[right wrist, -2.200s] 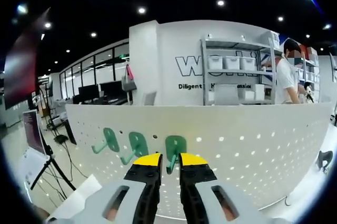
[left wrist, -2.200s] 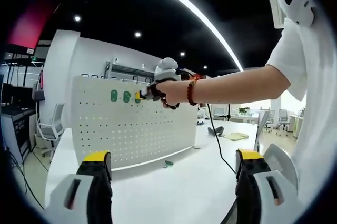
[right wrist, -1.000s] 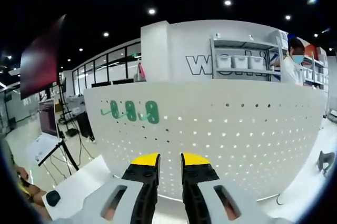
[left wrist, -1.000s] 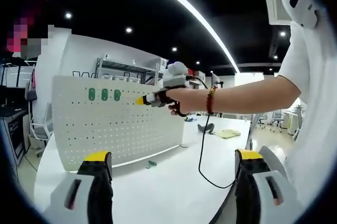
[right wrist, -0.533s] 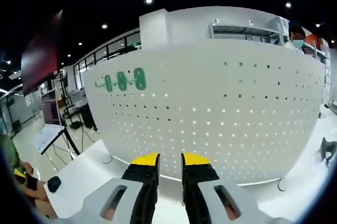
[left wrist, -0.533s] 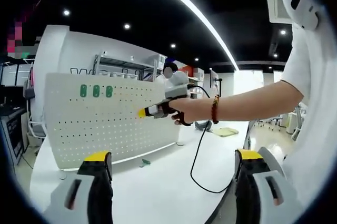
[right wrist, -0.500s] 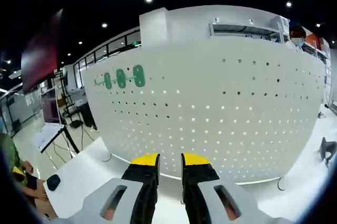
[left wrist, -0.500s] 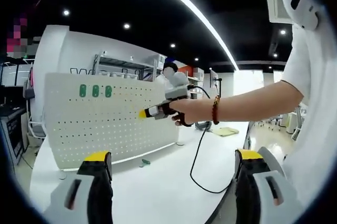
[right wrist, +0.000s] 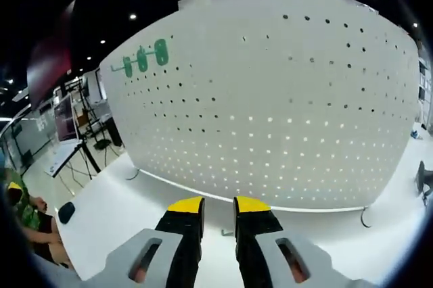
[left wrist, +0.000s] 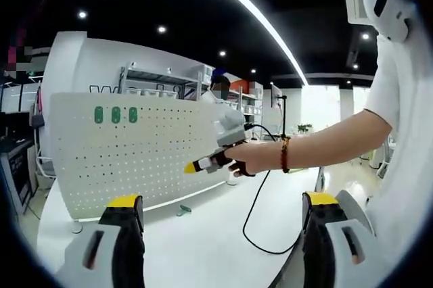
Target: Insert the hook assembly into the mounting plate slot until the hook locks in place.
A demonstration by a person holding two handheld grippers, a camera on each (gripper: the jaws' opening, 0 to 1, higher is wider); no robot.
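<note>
A white pegboard mounting plate (left wrist: 135,159) (right wrist: 284,112) stands upright on the white table. Three green hooks (left wrist: 115,114) (right wrist: 143,59) hang side by side in its top left corner. A fourth green hook (left wrist: 183,211) lies loose on the table in front of the plate. My left gripper (left wrist: 223,208) is wide open and empty, well back from the plate. In the left gripper view, a hand holds my right gripper (left wrist: 201,165) low before the plate, tips together. My right gripper (right wrist: 218,207) looks shut, with nothing between its yellow tips, pointing at the plate's lower edge.
A black cable (left wrist: 257,200) trails from the right gripper across the white table (left wrist: 203,254). The plate rests on small wire feet (right wrist: 365,218). A dark round object (right wrist: 65,211) lies at the table's left end, beside a seated person (right wrist: 24,217). Shelving (left wrist: 169,85) stands behind the plate.
The right gripper has drawn back from the third hook, leaving it hanging on the plate, and has dropped low toward the table. The left gripper stayed open.
</note>
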